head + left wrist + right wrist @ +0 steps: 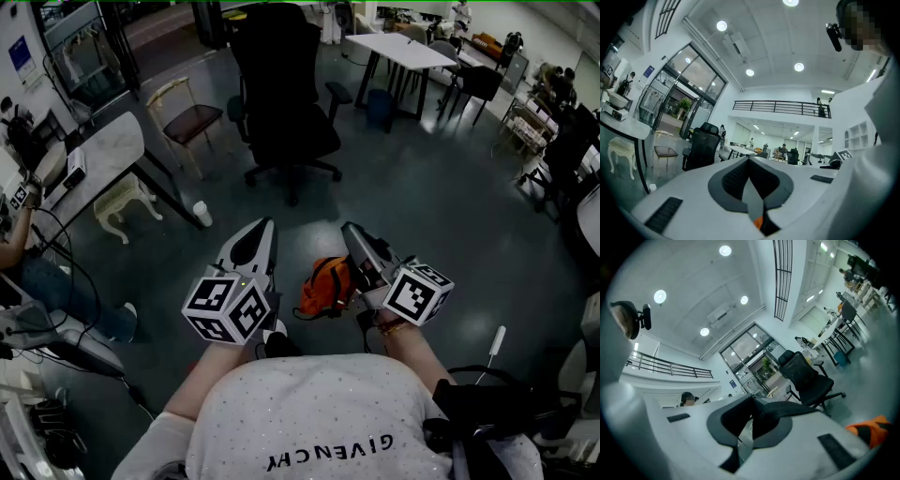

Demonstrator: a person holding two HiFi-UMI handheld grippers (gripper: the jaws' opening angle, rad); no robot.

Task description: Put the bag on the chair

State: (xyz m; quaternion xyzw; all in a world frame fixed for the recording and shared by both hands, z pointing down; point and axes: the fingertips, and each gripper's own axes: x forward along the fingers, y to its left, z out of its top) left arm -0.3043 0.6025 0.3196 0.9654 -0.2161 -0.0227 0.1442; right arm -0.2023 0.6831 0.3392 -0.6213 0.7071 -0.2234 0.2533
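Looking down, head view: orange fabric bag (326, 286) hangs lower centre above dark glossy floor (441, 216); black office chair (286, 103) upper centre. Left gripper view: left gripper (749, 161) jaws together, empty. Right gripper view: right gripper (752, 403) clamped on bag's black strap (787, 409).

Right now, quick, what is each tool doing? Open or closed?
Left tool: closed, nothing in it.
Right tool: closed, holding the orange bag.
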